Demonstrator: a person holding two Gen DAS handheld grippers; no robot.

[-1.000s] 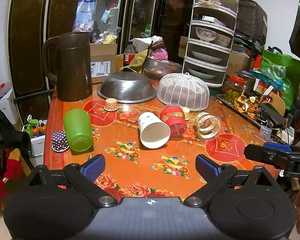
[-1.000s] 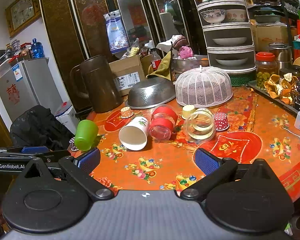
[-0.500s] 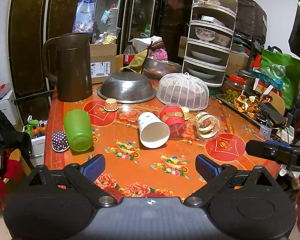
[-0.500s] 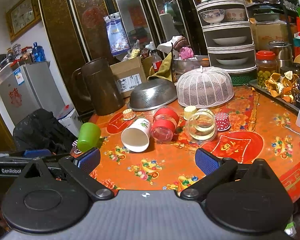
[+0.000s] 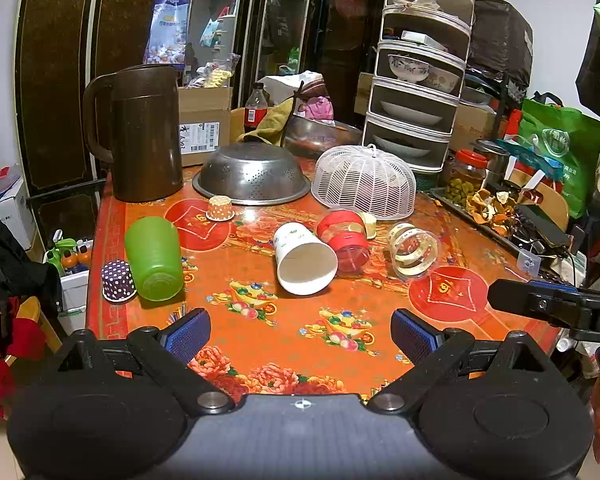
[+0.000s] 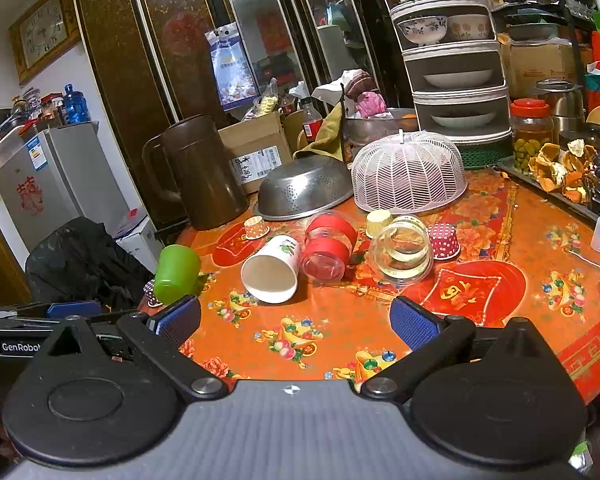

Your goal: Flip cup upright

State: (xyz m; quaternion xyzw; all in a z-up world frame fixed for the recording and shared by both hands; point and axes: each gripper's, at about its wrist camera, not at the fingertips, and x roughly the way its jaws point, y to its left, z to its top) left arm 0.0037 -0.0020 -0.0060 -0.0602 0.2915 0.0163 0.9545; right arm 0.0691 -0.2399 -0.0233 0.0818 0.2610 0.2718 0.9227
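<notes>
Not started: every cup lies sideways.
Left tongs and right tongs spread, empty; white paper cup on tabletop just ahead, untouched.

- Tablecloth: orange, with red medallions, flowers, fruit bowls; red border.
- Paper cup: white, green print on side.
- Green cup: plain bright green.
- Dotted cup: purple with white dots.
- Small cup: orange with white dots.
- Red cup: red with white dots.
- Jar: clear, red bands.
- Clear cup: transparent, cream bands.
- Jug: dark brown.
- Colander: silver, perforated.
- Food cover: white lattice.
- Pads: blue, finely textured.
- Bag: green.
- Fridge: grey, red sticker.
</notes>
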